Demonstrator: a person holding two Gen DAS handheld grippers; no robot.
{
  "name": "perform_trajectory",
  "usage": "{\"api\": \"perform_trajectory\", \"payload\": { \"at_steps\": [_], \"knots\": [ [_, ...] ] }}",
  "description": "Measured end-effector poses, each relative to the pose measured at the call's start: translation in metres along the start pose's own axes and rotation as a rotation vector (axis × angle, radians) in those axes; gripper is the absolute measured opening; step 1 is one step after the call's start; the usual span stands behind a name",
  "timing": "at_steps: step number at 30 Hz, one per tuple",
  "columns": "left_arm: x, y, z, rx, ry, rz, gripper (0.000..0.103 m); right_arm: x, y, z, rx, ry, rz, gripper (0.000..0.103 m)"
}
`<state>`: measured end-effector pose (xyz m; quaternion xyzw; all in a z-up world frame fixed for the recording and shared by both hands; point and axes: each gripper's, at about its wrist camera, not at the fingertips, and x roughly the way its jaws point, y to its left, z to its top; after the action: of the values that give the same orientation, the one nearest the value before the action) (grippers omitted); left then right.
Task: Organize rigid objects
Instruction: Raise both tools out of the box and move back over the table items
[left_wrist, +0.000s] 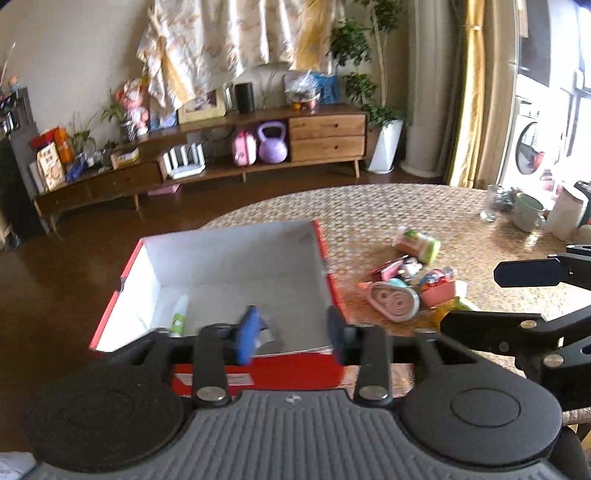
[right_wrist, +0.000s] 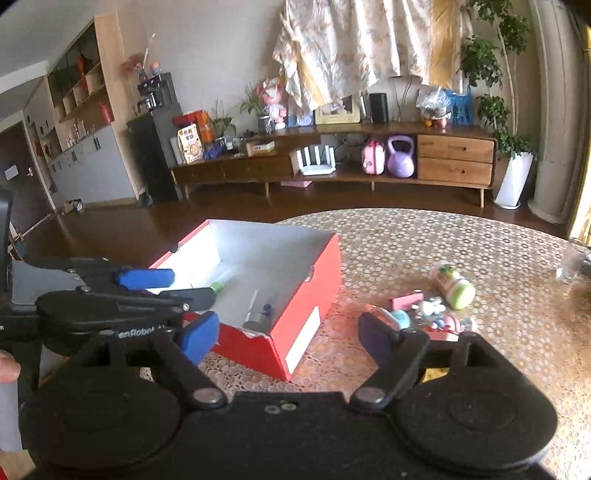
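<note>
A red box (left_wrist: 332, 280) with a white inside stands on the table, also in the right wrist view (right_wrist: 317, 295). It holds a green-and-white tube (left_wrist: 180, 317) and a grey metal can (left_wrist: 269, 341), which also shows in the right wrist view (right_wrist: 258, 316). My left gripper (left_wrist: 291, 334) is open and empty over the box's near edge. It shows from the side in the right wrist view (right_wrist: 162, 291). A pile of small toys (left_wrist: 406, 286) and a green-capped bottle (right_wrist: 453, 283) lie right of the box. My right gripper (right_wrist: 288, 336) is open and empty, near the box's corner.
The round table (right_wrist: 480, 240) has a patterned cover. A glass (left_wrist: 493, 203), a green mug (left_wrist: 528, 212) and a white container (left_wrist: 565, 218) stand at its far right. A wooden sideboard (right_wrist: 332, 166) lines the far wall across bare floor.
</note>
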<state>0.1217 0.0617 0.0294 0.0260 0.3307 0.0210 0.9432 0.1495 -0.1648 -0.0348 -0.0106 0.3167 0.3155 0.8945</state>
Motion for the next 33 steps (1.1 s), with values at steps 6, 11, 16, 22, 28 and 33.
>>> {"api": "perform_trajectory", "payload": {
  "at_steps": [6,11,16,22,28,33],
  "knots": [
    [-0.010,-0.026,-0.007,0.029,-0.030,-0.042,0.068,-0.026,-0.025,-0.019,0.039,-0.032,-0.022,0.088],
    [-0.005,-0.045,-0.017,0.029,-0.021,-0.080,0.075,-0.040,-0.049,-0.037,0.050,-0.051,-0.062,0.096],
    [0.001,-0.063,-0.026,0.045,-0.023,-0.095,0.075,-0.046,-0.067,-0.052,0.031,-0.060,-0.084,0.102],
    [0.018,-0.074,-0.028,0.019,-0.003,-0.134,0.085,-0.038,-0.088,-0.064,0.003,-0.046,-0.114,0.102],
    [0.045,-0.083,-0.028,-0.013,0.013,-0.135,0.085,-0.023,-0.112,-0.071,-0.013,-0.007,-0.140,0.102],
    [0.068,-0.086,-0.025,-0.059,0.032,-0.124,0.085,-0.007,-0.131,-0.074,-0.035,0.033,-0.201,0.099]
  ]
}}
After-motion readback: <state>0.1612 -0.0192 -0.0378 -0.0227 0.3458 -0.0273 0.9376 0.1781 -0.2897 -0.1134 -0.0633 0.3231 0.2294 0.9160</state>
